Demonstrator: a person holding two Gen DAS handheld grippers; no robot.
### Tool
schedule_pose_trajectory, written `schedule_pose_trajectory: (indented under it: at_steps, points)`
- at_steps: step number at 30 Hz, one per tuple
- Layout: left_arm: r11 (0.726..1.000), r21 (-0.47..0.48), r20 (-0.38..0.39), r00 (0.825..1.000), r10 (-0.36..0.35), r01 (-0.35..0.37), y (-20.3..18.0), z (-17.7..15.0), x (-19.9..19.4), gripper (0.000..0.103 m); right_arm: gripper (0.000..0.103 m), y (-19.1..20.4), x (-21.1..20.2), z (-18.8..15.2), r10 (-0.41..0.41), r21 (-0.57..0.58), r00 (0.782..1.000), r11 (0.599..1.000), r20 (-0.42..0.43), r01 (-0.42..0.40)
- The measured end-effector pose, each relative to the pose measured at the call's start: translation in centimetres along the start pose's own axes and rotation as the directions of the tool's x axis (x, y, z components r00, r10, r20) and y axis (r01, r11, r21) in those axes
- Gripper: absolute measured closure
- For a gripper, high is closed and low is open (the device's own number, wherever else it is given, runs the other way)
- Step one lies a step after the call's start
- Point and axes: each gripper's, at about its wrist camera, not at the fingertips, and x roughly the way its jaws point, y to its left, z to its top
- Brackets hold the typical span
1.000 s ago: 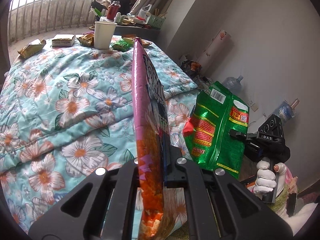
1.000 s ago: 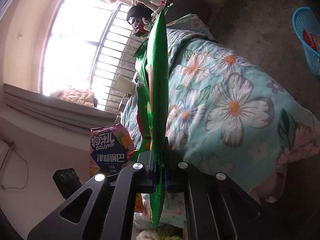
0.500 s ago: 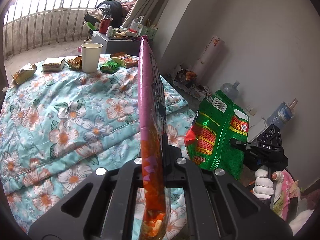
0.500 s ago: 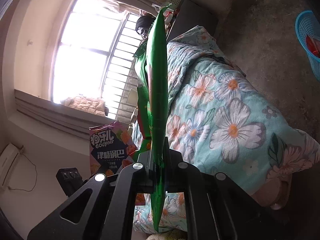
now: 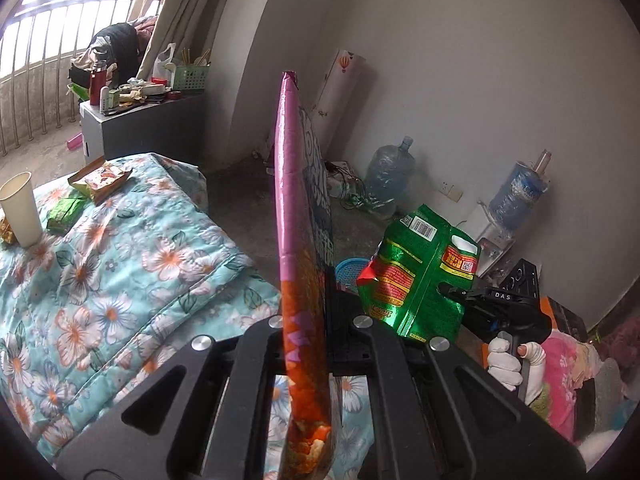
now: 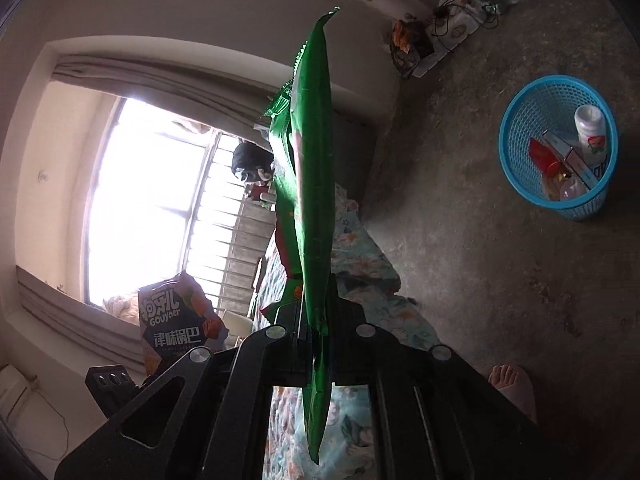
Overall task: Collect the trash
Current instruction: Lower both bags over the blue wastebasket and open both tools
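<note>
My left gripper (image 5: 306, 312) is shut on a pink and orange snack bag (image 5: 298, 240), held edge-on above the bed's corner. My right gripper (image 6: 316, 320) is shut on a green snack bag (image 6: 312, 168), also edge-on. The green bag (image 5: 420, 276) and the right gripper (image 5: 452, 292) show at the right of the left wrist view; the pink bag (image 6: 176, 320) shows low left in the right wrist view. A blue mesh waste basket (image 6: 516, 148) with several items inside stands on the floor; its rim (image 5: 346, 268) peeks out behind the pink bag.
The floral bedspread (image 5: 120, 260) carries a paper cup (image 5: 20, 208) and several wrappers (image 5: 102, 178). Water bottles (image 5: 388, 180) and cables lie by the wall. A cluttered grey cabinet (image 5: 132, 120) stands by the window. A bare foot (image 6: 512, 384) is on the concrete floor.
Both grippers have swung right, away from the bed and toward the floor, each still holding its bag. The blue basket has come fully into the right wrist view.
</note>
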Motion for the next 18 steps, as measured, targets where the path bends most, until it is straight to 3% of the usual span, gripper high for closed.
schedule_pose_trajectory:
  at_steps: [4,10,14,16,18]
  points:
    - [0.998,0.045,-0.042,0.999,-0.034,0.036,-2.0,1.3,4.5,0.101,0.097,-4.6,0.7,4.4,-0.125,0.073,0.990,0.990,0.062,0.120]
    - [0.995,0.085,-0.127,0.991,-0.043,0.054,-3.6,2.3,10.8,0.101,0.096,-12.6,5.5,10.2,-0.270,0.208,0.961,0.945,0.067,0.251]
    - [0.993,0.106,-0.184,0.982,-0.036,0.056,-4.1,2.8,14.7,0.101,0.094,-19.2,9.6,12.3,-0.354,0.315,0.935,0.889,0.012,0.332]
    - [0.992,0.105,-0.221,0.974,-0.042,0.067,-4.4,3.1,16.9,0.101,0.085,-22.2,11.3,12.5,-0.391,0.356,0.919,0.853,-0.047,0.381]
    - [0.991,0.106,-0.258,0.965,-0.047,0.077,-4.9,3.4,19.3,0.101,0.079,-24.0,11.8,12.4,-0.422,0.392,0.905,0.825,-0.056,0.408]
